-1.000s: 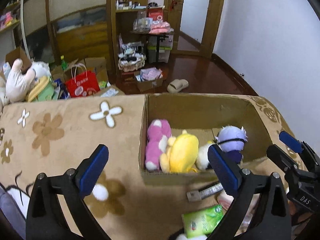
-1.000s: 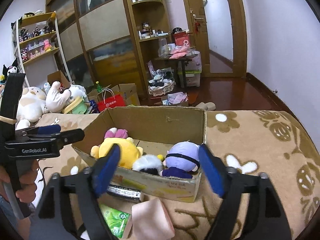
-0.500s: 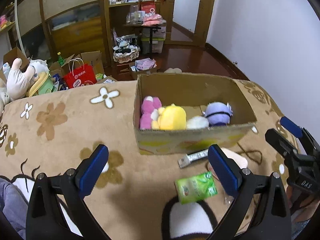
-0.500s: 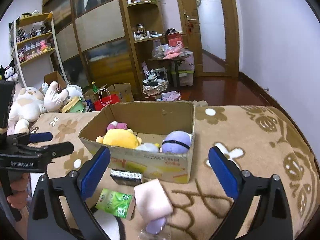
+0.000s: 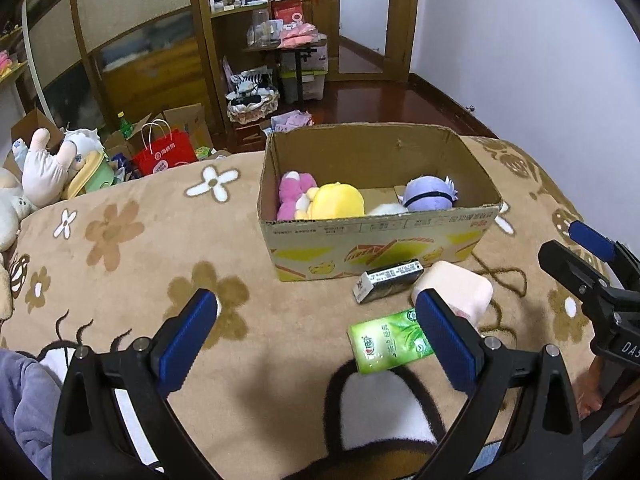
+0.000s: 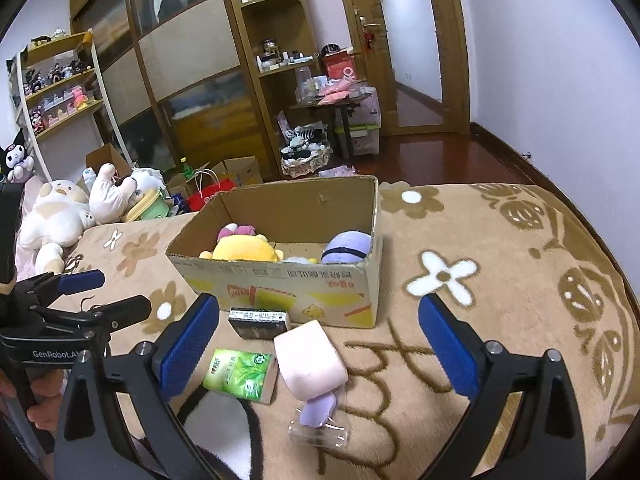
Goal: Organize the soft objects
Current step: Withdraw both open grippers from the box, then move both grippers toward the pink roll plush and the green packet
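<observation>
A cardboard box stands on the brown flowered blanket and holds a pink plush, a yellow plush, a white plush and a purple plush. In front of the box lie a pale pink soft block, a green tissue pack, a dark flat box and a small clear bag with a purple thing. My left gripper is open and empty above the blanket. My right gripper is open, with the pink block below it.
Large plush toys lie off the blanket's left edge. A red paper bag, cartons, shelves and a small table crowd the floor behind. A person's hand holds the left gripper. White wall stands at the right.
Both grippers have drawn back from the box, so it looks smaller and the items in front of it have come into view. The right gripper's jaws have widened.
</observation>
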`<state>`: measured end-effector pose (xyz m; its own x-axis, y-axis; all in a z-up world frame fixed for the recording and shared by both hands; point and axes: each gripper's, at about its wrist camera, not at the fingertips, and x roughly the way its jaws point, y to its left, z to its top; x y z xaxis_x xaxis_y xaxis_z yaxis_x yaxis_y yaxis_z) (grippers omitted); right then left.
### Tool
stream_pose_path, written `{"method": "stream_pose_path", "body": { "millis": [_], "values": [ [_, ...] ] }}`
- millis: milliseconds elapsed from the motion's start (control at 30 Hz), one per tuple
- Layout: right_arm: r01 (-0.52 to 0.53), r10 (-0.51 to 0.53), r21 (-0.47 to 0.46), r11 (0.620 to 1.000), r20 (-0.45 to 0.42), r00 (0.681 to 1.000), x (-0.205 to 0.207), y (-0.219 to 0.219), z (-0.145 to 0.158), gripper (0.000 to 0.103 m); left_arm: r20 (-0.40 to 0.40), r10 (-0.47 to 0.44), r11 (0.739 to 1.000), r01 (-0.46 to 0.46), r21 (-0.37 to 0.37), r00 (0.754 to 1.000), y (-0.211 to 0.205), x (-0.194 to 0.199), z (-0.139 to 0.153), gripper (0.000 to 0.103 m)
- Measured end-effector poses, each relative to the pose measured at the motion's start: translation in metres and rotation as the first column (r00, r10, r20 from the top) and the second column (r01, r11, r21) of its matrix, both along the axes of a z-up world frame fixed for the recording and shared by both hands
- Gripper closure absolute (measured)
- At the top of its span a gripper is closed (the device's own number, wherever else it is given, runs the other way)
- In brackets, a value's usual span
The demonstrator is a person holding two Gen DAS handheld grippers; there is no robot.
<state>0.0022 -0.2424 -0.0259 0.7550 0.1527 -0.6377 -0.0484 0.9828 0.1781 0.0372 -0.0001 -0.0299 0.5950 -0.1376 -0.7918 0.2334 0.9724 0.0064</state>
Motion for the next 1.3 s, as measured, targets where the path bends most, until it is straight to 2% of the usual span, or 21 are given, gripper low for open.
{"method": "stream_pose_path", "body": {
  "millis": [300, 467, 733, 1033, 1300],
  "values": [
    [0.01, -0.01, -0.011, 1.0, -0.026, 1.0, 0.009, 0.0, -0.01, 0.0, 0.0, 0.028, 0.999, -0.028, -0.019, 1.0, 0.003, 0.005, -0.008, 0.004],
    [0.02, -0.02, -0.005, 1.0, -0.053, 0.998, 0.017, 0.0, -0.02, 0.0, -0.059, 0.021, 0.999, -0.023, -0.032, 0.998, 0.0, 0.015, -0.022, 0.004],
    [0.03, -0.03, -0.005, 1.0, -0.086, 0.996, 0.028, 0.0, -0.03, 0.0, -0.109, 0.002, 1.0, -0.005, -0.023, 0.994, -0.014, 0.025, -0.038, 0.004],
    [0.037, -0.035, 0.009, 0.999, -0.131, 0.991, 0.042, -0.004, -0.043, 0.0, -0.175, 0.001, 0.998, -0.011, -0.055, 0.985, -0.017, 0.037, -0.055, 0.004],
    [0.036, -0.03, 0.033, 0.999, -0.178, 0.984, 0.051, -0.005, -0.055, 0.0, -0.227, -0.048, 0.997, 0.034, -0.066, 0.973, -0.029, 0.042, -0.069, 0.004]
  ]
}}
